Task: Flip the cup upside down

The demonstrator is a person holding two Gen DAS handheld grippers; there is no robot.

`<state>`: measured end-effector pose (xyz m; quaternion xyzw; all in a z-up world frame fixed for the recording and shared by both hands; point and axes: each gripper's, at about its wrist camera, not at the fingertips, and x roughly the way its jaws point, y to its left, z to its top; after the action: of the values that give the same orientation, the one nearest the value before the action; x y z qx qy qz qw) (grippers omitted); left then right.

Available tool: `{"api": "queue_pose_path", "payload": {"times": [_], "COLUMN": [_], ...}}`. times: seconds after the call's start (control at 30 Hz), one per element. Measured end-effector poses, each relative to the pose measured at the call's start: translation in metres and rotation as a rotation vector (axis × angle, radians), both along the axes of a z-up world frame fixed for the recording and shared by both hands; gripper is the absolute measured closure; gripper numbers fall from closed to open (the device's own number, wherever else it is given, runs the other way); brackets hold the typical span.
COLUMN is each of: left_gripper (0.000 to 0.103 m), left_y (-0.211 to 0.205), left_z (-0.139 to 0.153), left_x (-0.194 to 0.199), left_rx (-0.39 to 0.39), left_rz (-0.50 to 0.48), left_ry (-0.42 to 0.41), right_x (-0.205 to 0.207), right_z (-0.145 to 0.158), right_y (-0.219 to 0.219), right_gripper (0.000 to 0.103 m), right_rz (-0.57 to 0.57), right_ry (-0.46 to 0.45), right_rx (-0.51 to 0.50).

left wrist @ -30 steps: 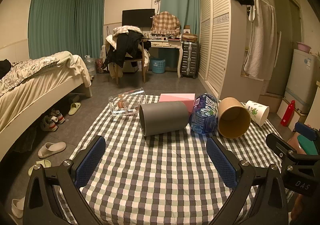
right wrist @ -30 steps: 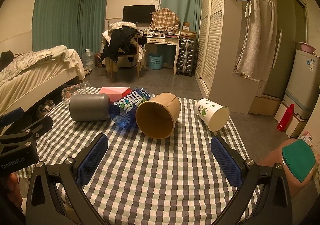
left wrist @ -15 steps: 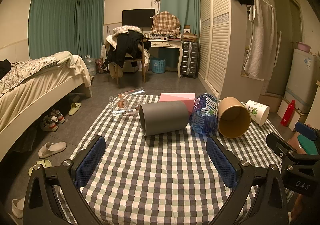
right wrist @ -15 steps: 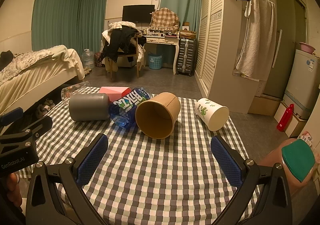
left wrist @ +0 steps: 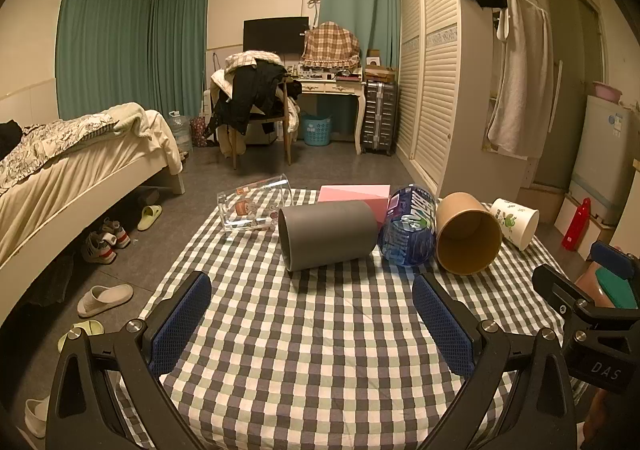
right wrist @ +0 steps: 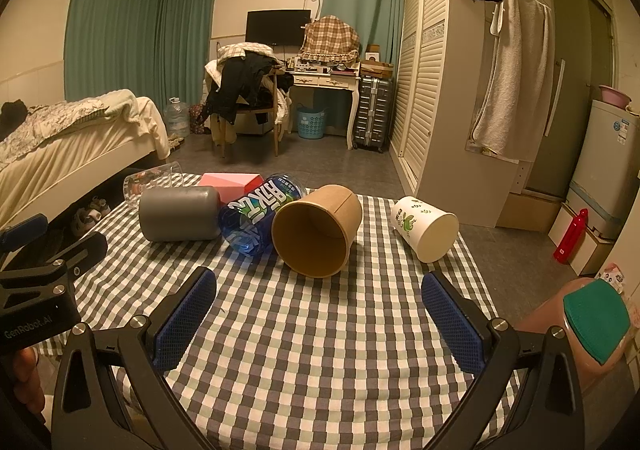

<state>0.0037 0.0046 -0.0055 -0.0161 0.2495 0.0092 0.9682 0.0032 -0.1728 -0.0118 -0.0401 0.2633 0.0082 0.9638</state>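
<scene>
Several cups lie on their sides on the checked tablecloth (left wrist: pixel 312 338): a clear glass (left wrist: pixel 254 207), a grey cup (left wrist: pixel 328 235), a blue printed cup (left wrist: pixel 408 228), a brown paper cup (left wrist: pixel 466 238) and a white printed cup (left wrist: pixel 516 223). The right wrist view shows the grey cup (right wrist: pixel 180 219), blue cup (right wrist: pixel 260 216), brown cup (right wrist: pixel 318 230) and white cup (right wrist: pixel 426 228). My left gripper (left wrist: pixel 312 324) is open and empty, short of the grey cup. My right gripper (right wrist: pixel 320 320) is open and empty, short of the brown cup.
A pink box (left wrist: pixel 354 194) lies behind the grey cup. A bed (left wrist: pixel 60 178) stands to the left, with shoes (left wrist: pixel 105 294) on the floor. A wardrobe (left wrist: pixel 448 90) stands at the right. A brown container with a green lid (right wrist: pixel 592 320) is by the table's right edge.
</scene>
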Motion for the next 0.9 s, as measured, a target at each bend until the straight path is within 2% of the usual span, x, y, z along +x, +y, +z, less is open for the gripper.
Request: {"api": "queue_pose_path", "payload": {"times": [0.4, 0.57, 0.77, 0.9], "left_gripper": [0.0, 0.0, 0.0, 0.0], "left_y": [-0.002, 0.011, 0.05, 0.085], "left_z": [-0.001, 0.004, 0.013, 0.013], "left_x": [0.002, 0.001, 0.006, 0.013], "left_rx": [-0.001, -0.024, -0.043, -0.074], "left_rz": [-0.005, 0.007, 0.076, 0.161], "left_ry": [0.005, -0.013, -0.015, 0.002], "right_x": [-0.002, -0.001, 0.001, 0.014], "right_z": [0.001, 0.008, 0.025, 0.031], "right_y": [0.006, 0.011, 0.033, 0.063], "right_gripper": [0.0, 0.0, 0.0, 0.0], "right_rz": [0.008, 0.04, 0.183, 0.351], "right_ry": [-0.001, -0.006, -0.011, -0.004], "right_rx": [-0.009, -0.021, -0.04, -0.123]}}
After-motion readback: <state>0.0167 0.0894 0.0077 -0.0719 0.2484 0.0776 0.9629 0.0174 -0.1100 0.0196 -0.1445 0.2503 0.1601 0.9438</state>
